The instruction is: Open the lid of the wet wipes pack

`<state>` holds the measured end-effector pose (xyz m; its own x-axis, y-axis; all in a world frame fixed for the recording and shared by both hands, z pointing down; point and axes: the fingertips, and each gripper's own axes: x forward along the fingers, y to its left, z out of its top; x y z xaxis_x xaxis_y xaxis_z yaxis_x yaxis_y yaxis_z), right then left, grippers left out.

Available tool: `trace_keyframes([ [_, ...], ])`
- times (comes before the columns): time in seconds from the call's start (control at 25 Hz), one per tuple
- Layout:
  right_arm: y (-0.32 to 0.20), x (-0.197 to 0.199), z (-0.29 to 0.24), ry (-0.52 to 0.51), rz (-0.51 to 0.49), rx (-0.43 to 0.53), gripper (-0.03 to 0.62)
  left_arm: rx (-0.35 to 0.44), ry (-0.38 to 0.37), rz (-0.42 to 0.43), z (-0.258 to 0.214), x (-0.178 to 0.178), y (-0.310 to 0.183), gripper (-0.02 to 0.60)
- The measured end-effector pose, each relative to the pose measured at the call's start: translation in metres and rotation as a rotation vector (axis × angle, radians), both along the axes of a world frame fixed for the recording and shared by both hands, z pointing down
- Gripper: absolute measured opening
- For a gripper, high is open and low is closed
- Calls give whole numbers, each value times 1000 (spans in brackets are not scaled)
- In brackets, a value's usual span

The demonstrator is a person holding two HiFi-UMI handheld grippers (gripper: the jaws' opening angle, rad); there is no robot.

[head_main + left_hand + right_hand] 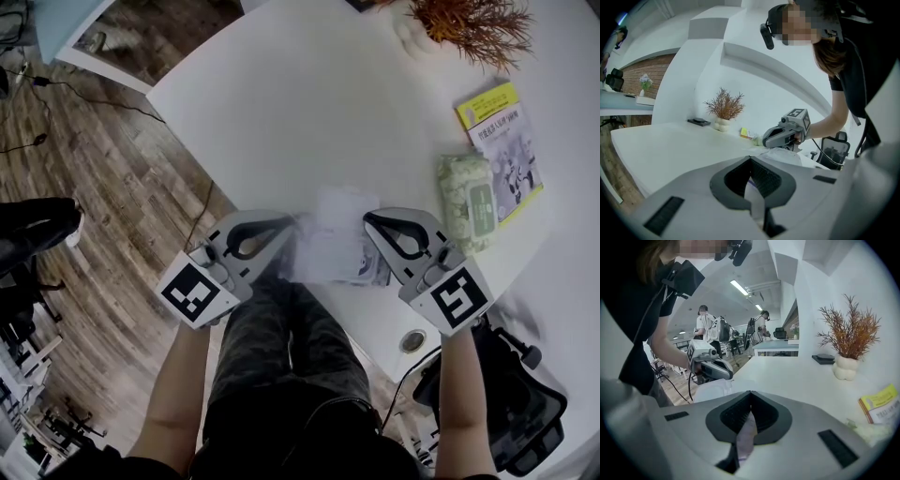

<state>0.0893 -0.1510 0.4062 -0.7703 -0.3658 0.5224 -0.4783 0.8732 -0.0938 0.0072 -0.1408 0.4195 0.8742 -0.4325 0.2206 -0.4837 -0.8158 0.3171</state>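
A soft white wipes pack (333, 242) with some purple print hangs between my two grippers over the table's near edge. A white flap stands up at its far side. My left gripper (287, 231) is shut on the pack's left edge, and a thin white strip shows between its jaws in the left gripper view (751, 180). My right gripper (369, 225) is shut on the right edge, with a whitish-purple strip pinched in the right gripper view (749, 427). The two grippers face each other. A second, green wipes pack (467, 202) lies flat on the table to the right, lid down.
A yellow booklet (502, 150) lies beside the green pack. A dried plant in a white vase (464, 28) stands at the table's far side. The white table (309, 112) has a cable hole (412, 340) near its front edge. An office chair (520, 403) stands at lower right.
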Motion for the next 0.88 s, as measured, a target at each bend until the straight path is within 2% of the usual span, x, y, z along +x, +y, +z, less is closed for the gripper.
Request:
trace_keyframes([
  [0.48, 0, 0, 1, 4, 1, 5, 20, -18, 12, -39, 4, -3, 2, 11],
  [0.68, -3, 2, 2, -8, 61, -2, 20, -30, 18, -44, 6, -6, 9, 11],
  [0.88, -3, 5, -4, -21, 110, 32, 20, -38, 34, -60, 5, -9, 16, 11],
])
